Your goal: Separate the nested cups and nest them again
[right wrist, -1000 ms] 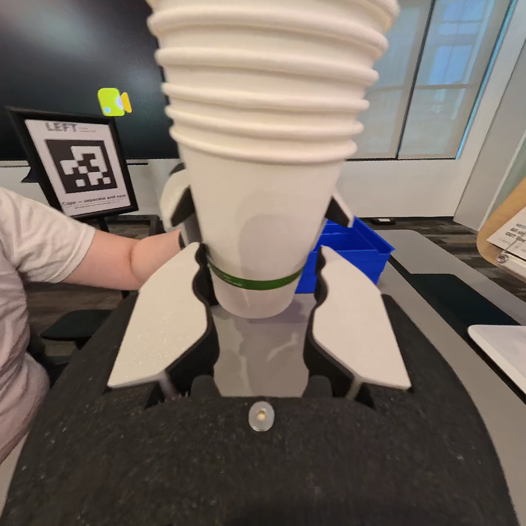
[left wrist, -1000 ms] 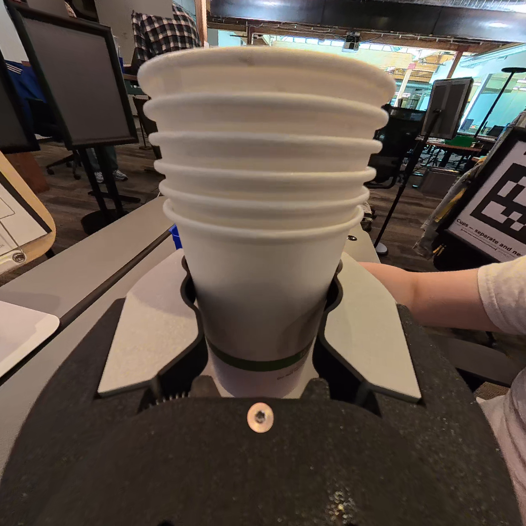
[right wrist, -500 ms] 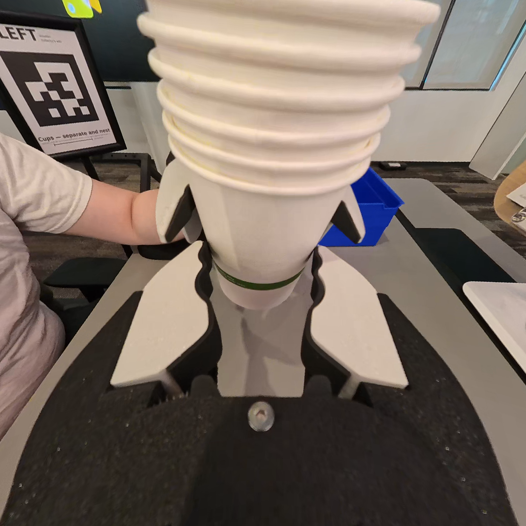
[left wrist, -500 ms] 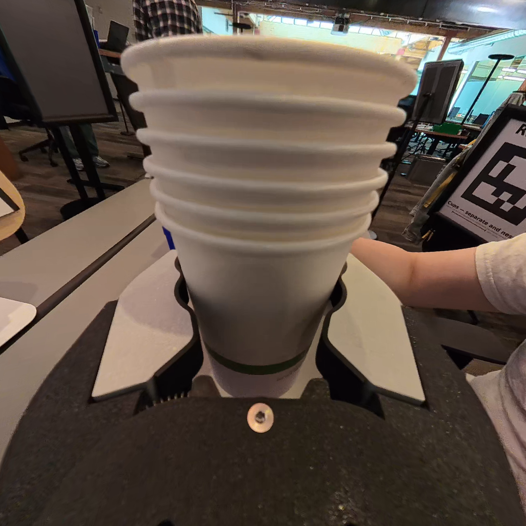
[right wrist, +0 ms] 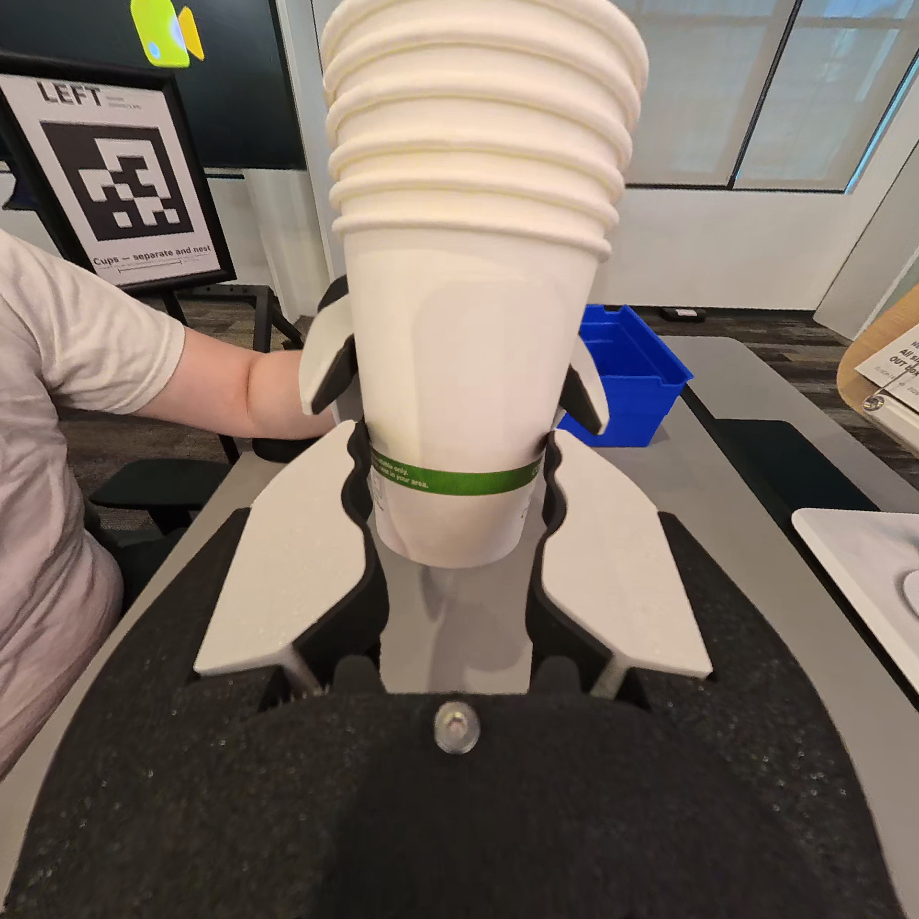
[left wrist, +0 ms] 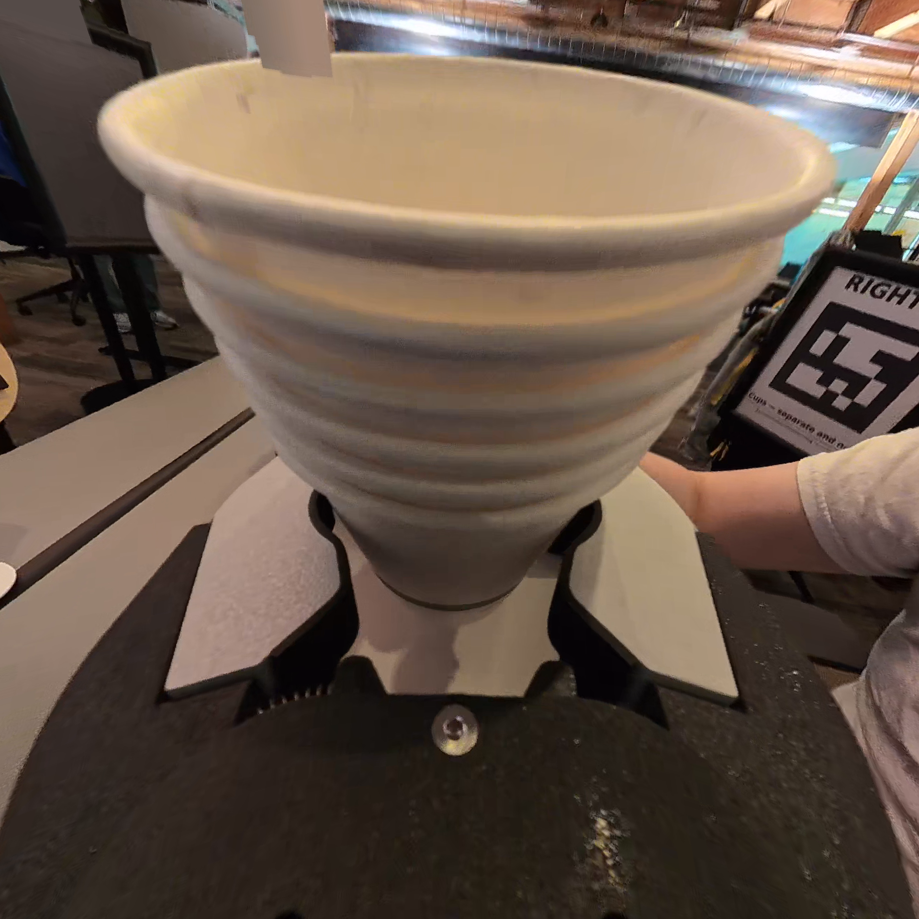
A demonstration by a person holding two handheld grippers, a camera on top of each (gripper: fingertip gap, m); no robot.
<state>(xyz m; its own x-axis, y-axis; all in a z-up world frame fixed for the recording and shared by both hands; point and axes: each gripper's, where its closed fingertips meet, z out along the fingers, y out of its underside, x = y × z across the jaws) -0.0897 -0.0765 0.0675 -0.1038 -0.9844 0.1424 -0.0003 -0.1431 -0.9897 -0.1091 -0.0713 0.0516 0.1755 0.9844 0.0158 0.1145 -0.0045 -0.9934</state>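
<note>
We see a stack of nested white paper cups held upright above the grey table, with both tools at its lower part. In the right wrist view our right tool is closed on the outermost cup, its two wavy black pads pressing the wall at the green band near the base; the cup bottom hangs clear of the table. Behind the stack, at 12 o'clock from our right tool, the left tool grips the same stack a little higher, one finger showing at 9 o'clock of the cup and the other at 3 o'clock.

In the left wrist view the stack leans toward the camera, so we look partly into the open mouth of the top cup; the rolled rims are blurred. Our left tool is clamped on the narrow lower part of the stack, its dark pads touching the wall on both sides.

A blue plastic bin stands on the table at 2 o'clock from the stack, behind it. A person's bare forearm reaches in from 9 o'clock in the right wrist view, and another forearm from 3 o'clock in the left. A framed marker sign stands at 10 o'clock, off the table.
</note>
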